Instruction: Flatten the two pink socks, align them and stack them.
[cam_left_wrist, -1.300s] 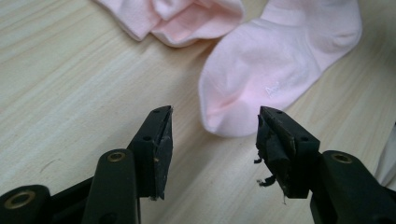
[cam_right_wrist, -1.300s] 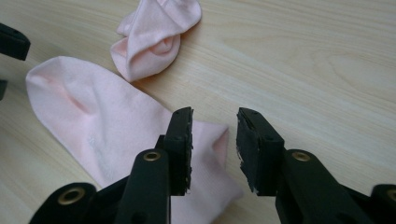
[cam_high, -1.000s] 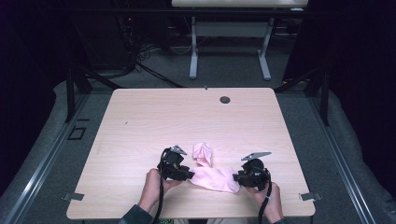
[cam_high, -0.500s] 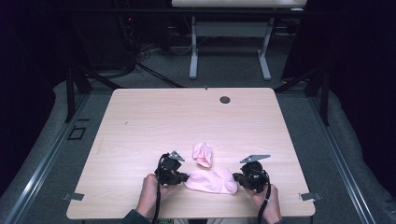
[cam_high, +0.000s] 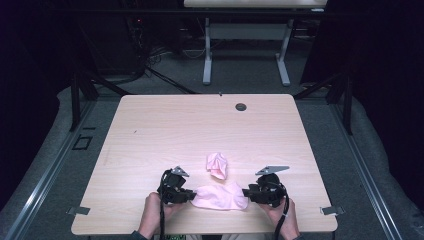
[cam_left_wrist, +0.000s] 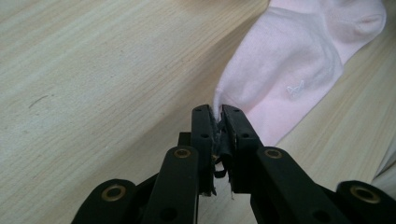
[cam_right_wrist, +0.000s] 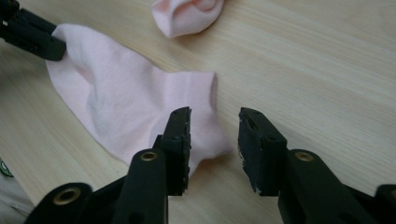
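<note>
Now flattened at lower centre, the pink sock (cam_high: 220, 197) stays pinched by the left gripper (cam_left_wrist: 218, 114); the right gripper (cam_right_wrist: 214, 126) has just opened, releasing it.

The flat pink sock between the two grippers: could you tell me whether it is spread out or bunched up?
Spread out. The flat pink sock lies flat on the table, one end pinched by the left gripper; the other sock is bunched.
</note>
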